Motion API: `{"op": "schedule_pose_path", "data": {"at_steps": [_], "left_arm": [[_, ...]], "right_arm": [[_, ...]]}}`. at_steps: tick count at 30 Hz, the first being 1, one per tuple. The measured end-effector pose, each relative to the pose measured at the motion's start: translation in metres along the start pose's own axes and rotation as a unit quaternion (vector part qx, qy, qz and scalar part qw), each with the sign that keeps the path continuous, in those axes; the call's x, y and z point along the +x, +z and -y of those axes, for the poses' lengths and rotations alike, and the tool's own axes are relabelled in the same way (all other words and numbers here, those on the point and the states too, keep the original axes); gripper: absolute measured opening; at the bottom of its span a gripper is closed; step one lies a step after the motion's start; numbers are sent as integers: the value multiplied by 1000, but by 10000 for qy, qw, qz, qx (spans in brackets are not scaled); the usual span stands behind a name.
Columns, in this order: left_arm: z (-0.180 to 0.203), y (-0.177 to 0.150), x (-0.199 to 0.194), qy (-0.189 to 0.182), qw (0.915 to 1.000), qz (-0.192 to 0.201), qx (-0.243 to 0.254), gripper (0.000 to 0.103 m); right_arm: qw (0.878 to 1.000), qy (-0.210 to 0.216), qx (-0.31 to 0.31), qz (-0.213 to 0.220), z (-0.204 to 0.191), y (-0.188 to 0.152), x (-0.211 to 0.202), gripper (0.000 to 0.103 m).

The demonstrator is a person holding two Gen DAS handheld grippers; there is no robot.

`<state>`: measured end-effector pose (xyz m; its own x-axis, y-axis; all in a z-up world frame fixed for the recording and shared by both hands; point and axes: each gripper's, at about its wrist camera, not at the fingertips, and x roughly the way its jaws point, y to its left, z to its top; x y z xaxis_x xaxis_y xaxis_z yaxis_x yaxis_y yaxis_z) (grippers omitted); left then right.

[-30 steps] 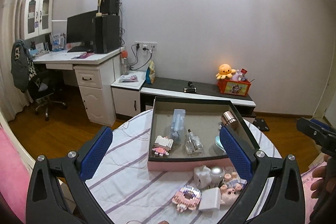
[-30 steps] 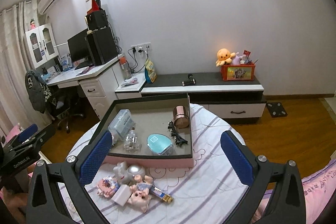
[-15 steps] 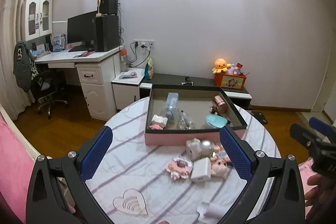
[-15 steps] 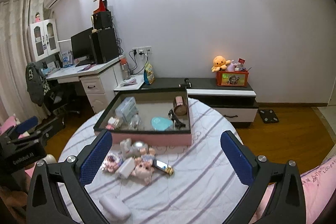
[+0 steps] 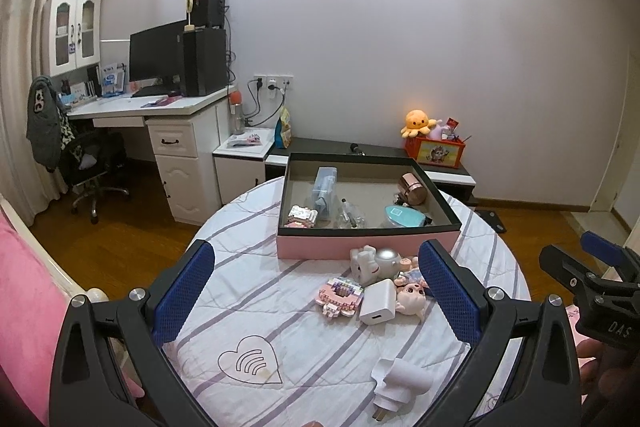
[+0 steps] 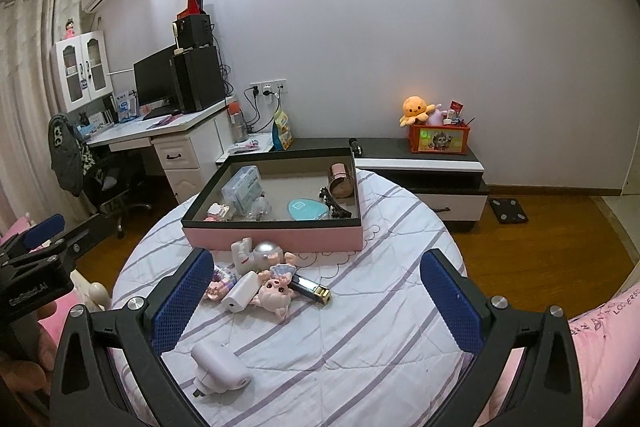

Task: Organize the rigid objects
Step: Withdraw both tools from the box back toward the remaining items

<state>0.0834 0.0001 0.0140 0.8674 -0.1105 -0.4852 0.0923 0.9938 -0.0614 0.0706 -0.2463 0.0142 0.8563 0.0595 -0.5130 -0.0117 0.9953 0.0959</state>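
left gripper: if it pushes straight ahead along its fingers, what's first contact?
Probably the small clutter: the left gripper, jaws open and empty, points at the white charger cube and pink block toy, with the pink box behind. Depth is unclear; it may meet the tablecloth first.

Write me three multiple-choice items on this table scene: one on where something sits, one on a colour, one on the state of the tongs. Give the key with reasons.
1. Where is the rose-gold cylinder?
A. inside the pink box
B. on the striped cloth
C. on the floor

2. What colour are the outer walls of the box?
A. green
B. pink
C. yellow

3. How do the left tongs and right tongs stand?
A. both shut on a toy
B. one open, one shut
C. both open and holding nothing

Key: 1 A, it lies in the box's far right corner. 2 B, the front wall is pink under a dark rim. 3 C, each pair of blue pads is spread wide with nothing between.
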Motion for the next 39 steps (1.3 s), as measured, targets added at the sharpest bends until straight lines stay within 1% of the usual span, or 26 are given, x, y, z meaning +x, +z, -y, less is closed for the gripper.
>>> {"op": "schedule_pose_path", "data": {"at_steps": [11,18,27,33,39], "left_arm": [[1,-3,-1,-24,10000,-59,9,103],[2,-5,4,-49,9999,-135,19,103],[-6,-10,14,-30,9998,-212,-44,103],[-9,-18,25,-28,9994,-349,-21,103],[-10,-31,50,-31,9979,-639,-8,103]], "right_arm": [[10000,-27,-31,-34,-2,4,-1,103],[9999,-63,-25,-112,2,7,6,103],[9998,-75,-36,-183,3,7,14,103],[9995,-69,-57,-307,3,2,24,103],[9982,-72,-72,-583,3,-8,45,103]]}}
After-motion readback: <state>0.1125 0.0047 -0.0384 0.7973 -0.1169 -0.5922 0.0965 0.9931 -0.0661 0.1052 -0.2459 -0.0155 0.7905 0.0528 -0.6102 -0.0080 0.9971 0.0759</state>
